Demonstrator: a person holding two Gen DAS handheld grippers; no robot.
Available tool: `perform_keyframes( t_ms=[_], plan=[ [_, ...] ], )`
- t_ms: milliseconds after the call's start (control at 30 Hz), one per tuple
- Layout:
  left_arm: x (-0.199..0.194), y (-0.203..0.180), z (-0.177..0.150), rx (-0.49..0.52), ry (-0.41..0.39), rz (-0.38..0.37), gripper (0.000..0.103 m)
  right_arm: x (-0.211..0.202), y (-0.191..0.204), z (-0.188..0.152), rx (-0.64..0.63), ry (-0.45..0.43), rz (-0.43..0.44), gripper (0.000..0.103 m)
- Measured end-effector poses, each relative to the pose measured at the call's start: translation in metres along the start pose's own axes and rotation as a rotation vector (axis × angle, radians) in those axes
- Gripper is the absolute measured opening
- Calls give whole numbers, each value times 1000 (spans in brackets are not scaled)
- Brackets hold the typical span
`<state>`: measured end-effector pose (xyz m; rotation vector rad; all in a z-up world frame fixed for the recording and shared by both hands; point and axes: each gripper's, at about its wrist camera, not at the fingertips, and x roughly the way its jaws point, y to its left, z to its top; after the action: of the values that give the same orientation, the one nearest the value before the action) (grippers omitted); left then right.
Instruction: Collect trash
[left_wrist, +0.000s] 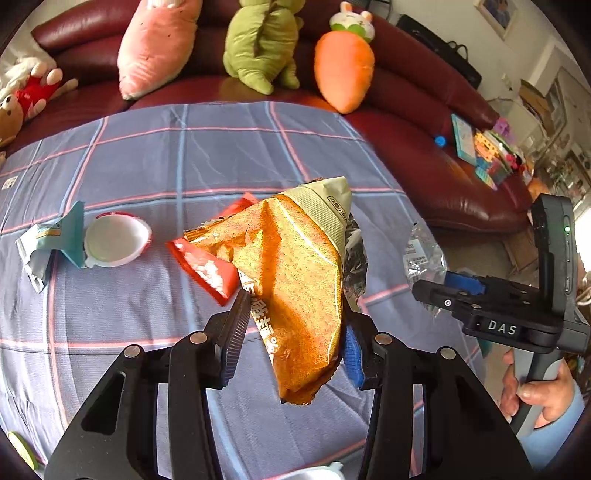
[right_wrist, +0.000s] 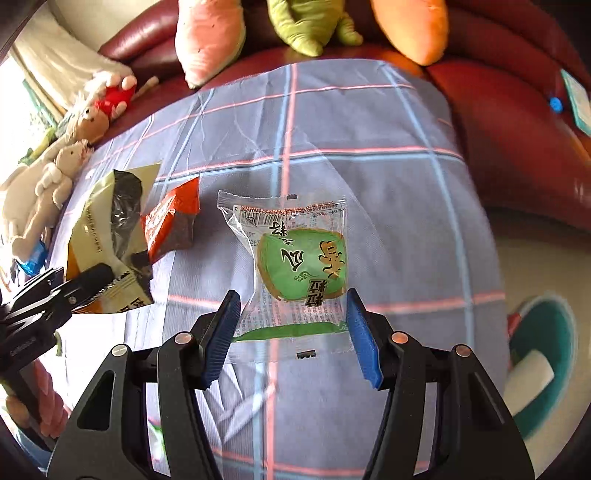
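Note:
My left gripper (left_wrist: 295, 343) is shut on a crumpled orange chip bag (left_wrist: 288, 266), which hangs above the plaid tablecloth (left_wrist: 147, 155). The right wrist view shows the same bag (right_wrist: 107, 229) at the left, in the left gripper (right_wrist: 88, 284). My right gripper (right_wrist: 291, 328) is shut on a clear wrapper with a green label (right_wrist: 299, 258), its edges against both blue pads. From the left wrist view that wrapper (left_wrist: 424, 254) sticks out of the right gripper (left_wrist: 439, 291), held by a hand. A red wrapper (left_wrist: 207, 266), a white cup (left_wrist: 116, 240) and a teal wrapper (left_wrist: 55, 240) lie on the cloth.
A dark red sofa (left_wrist: 424, 122) curves around the table's far side, with plush toys (left_wrist: 343, 62) and toy blocks (left_wrist: 491, 158) on it. More soft toys (right_wrist: 55, 166) sit at the left edge. A blurred teal round container (right_wrist: 554, 332) holding something white stands low at the right.

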<state>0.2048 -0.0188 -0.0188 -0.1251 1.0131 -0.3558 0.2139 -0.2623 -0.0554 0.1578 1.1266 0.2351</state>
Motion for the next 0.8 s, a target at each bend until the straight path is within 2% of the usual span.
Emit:
perform_keyframes(
  t_ms=[200, 400, 500, 633, 733, 800],
  plan=[
    [4, -50, -3, 79, 22, -38, 46, -45, -39, -26, 84, -64, -11, 56],
    [16, -119, -5, 196, 36, -86, 46, -95, -98, -56, 201, -149, -45, 56],
    [28, -140, -8, 210, 51, -83, 44, -109, -122, -73, 247, -166, -71, 56],
    [39, -139, -14, 174, 85, -73, 44, -113, -139, -90, 282, -157, -69, 56],
    [32, -127, -13, 150, 68, -45, 45, -108, -142, -92, 289, -144, -49, 56],
    [25, -116, -10, 135, 42, -7, 55, -102, -137, -89, 272, -138, -33, 56]
  ],
)
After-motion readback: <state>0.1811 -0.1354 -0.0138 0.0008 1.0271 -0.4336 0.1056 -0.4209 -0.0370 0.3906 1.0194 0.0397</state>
